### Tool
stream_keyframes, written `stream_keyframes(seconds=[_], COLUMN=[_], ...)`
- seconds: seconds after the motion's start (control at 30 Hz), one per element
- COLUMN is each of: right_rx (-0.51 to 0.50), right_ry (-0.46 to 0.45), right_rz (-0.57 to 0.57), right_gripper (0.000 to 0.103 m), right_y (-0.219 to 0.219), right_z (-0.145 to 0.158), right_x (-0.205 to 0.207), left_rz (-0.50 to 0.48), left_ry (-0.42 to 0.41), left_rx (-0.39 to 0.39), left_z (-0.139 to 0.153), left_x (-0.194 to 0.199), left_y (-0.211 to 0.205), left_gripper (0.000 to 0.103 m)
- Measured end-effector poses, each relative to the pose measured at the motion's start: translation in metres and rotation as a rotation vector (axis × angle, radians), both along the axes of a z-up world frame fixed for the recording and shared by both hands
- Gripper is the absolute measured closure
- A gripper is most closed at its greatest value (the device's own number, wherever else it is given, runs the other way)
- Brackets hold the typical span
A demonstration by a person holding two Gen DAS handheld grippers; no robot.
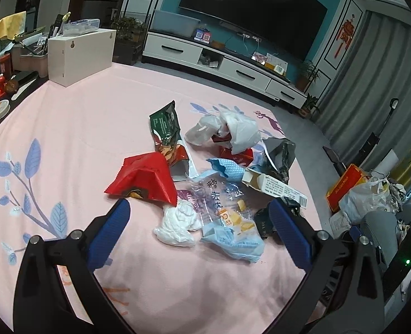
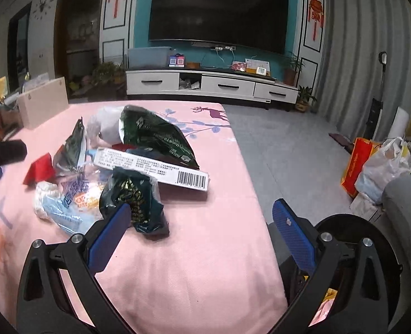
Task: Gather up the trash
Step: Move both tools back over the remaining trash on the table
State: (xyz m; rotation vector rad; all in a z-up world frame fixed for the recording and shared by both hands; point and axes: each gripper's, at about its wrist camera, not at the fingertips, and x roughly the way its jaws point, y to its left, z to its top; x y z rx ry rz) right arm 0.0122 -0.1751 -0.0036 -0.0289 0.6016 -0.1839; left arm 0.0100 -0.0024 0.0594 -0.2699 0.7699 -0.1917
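Both claws are gaping wide, gripping nothing. The left claw is hovering over a white tissue wad on the pink bench; the right claw is flanking one dark wrapper. One barcode box is lying lengthwise toward the right edge. Only the right view is showing the black bin.

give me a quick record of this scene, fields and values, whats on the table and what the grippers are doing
surface: table with pink floral cloth
trash pile: red wrapper, white crumpled tissue, clear blue snack bag, white barcode box, dark green bag, dark crumpled wrapper
left gripper: open, empty, over the tissue and snack bag
right gripper: open, empty, left finger beside the dark crumpled wrapper
bin: black round bin beside the table, lower right in the right wrist view
collected so far: cannot tell
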Motion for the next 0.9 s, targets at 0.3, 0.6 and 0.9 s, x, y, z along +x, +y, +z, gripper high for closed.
stream_keyframes(seconds=[0.3, 0.6, 0.9], right_rx=[-0.027, -0.022, -0.027], right_ry=[-0.014, -0.009, -0.007], right_rz=[0.001, 0.003, 0.000], right_gripper=[0.003, 0.003, 0.003], right_y=[0.0046, 0.0036, 0.0058], right_z=[-0.0007, 0.0000, -0.0011], right_x=[0.0009, 0.0033, 0.0032], left_rz=[-0.042, -0.049, -0.039], left_ry=[0.026, 0.033, 0.040], left_rx=[-0.027, -0.017, -0.025], left_z=[-0.0015, -0.0023, -0.0029], left_x=[0.0007, 0.0004, 0.0010], left_y=[-0.0004, -0.0018, 0.0004], left_gripper=[0.003, 0.003, 0.003])
